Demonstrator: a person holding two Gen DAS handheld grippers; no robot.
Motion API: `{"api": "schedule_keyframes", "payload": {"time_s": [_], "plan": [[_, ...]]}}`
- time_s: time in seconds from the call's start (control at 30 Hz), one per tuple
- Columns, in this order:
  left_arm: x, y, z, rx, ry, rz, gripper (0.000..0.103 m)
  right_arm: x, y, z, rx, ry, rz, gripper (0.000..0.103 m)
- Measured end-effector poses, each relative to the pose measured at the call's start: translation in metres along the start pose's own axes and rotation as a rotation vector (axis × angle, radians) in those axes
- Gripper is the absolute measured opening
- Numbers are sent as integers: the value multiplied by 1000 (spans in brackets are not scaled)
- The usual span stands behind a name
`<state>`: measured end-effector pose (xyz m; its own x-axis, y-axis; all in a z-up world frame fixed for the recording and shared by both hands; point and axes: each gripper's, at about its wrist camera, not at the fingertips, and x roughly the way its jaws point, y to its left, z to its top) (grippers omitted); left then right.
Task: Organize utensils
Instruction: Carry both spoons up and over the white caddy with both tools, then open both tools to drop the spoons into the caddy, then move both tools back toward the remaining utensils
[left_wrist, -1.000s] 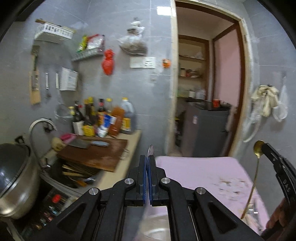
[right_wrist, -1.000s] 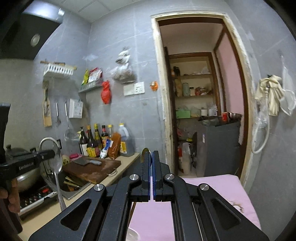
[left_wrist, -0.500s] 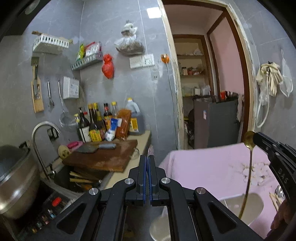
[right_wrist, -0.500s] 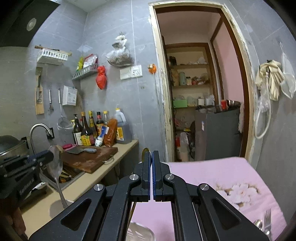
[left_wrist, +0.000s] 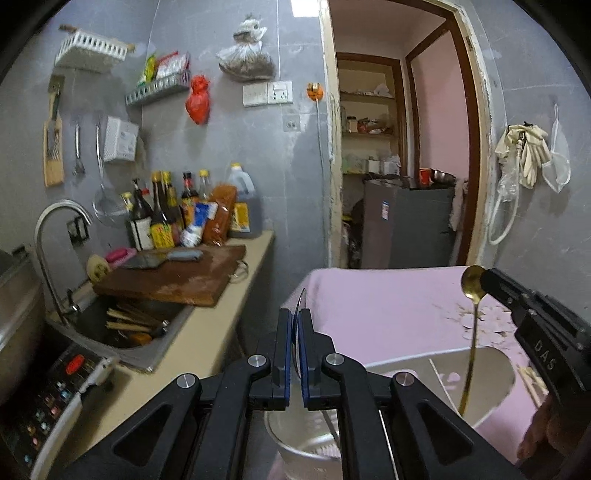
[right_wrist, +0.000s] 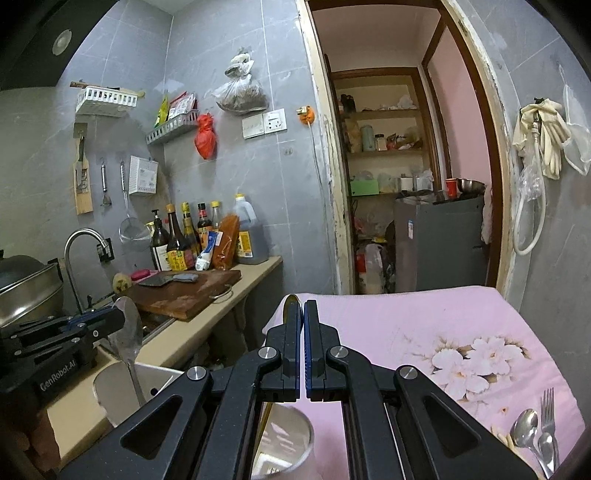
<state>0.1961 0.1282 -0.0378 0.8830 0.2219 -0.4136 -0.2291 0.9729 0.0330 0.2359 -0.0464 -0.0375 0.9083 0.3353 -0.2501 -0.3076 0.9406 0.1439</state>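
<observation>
My left gripper is shut on a silver spoon, bowl up, handle hanging down over a white holder. My right gripper is shut on a thin gold spoon, bowl up, its handle reaching down into the white holder. A round metal cup stands below the right gripper; it also shows in the left wrist view. Two spoons and a fork lie on the pink floral tablecloth at the lower right.
A kitchen counter runs on the left with a wooden cutting board, a cleaver, sauce bottles, a sink with chopsticks and a tap. A doorway opens behind the table. Chopsticks lie right of the holder.
Both grippers have tilted downward and lowered with their spoons, so the white holder, the metal cup and the cutlery on the cloth have come into view.
</observation>
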Motion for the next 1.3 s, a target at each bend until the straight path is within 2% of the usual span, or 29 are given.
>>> {"api": "schedule_keyframes", "payload": {"time_s": [0.1,0.17,0.27,0.33,0.4,0.43,0.47,0.57,0.7,0.87,1.07,1.3], "plan": [[2,4,0,-37,39,-55,9,-1,-2,-1,7,16,9,2],[4,9,0,-83,71,-98,19,-3,-4,-2,19,22,10,3],[7,17,-1,-140,93,-122,25,-6,-7,-2,36,26,13,4],[9,19,-1,-160,104,-128,26,-8,-8,-1,42,25,11,10],[8,21,0,-177,110,-137,31,-13,-11,-1,56,17,12,27],[8,22,1,-182,109,-138,36,-14,-12,1,61,14,12,30],[6,22,1,-189,103,-143,42,-17,-14,1,71,8,11,32],[0,20,3,-202,82,-153,49,-24,-19,6,79,2,0,35],[-9,12,9,-191,47,-161,61,-42,-32,13,105,-21,-27,55],[-28,-12,15,-172,-32,-170,90,-69,-57,23,131,-38,-63,65],[-48,-53,19,-135,-108,-214,99,-110,-93,28,107,-61,-132,80],[-68,-114,13,-57,-171,-252,101,-152,-142,29,94,-76,-233,100]]}}
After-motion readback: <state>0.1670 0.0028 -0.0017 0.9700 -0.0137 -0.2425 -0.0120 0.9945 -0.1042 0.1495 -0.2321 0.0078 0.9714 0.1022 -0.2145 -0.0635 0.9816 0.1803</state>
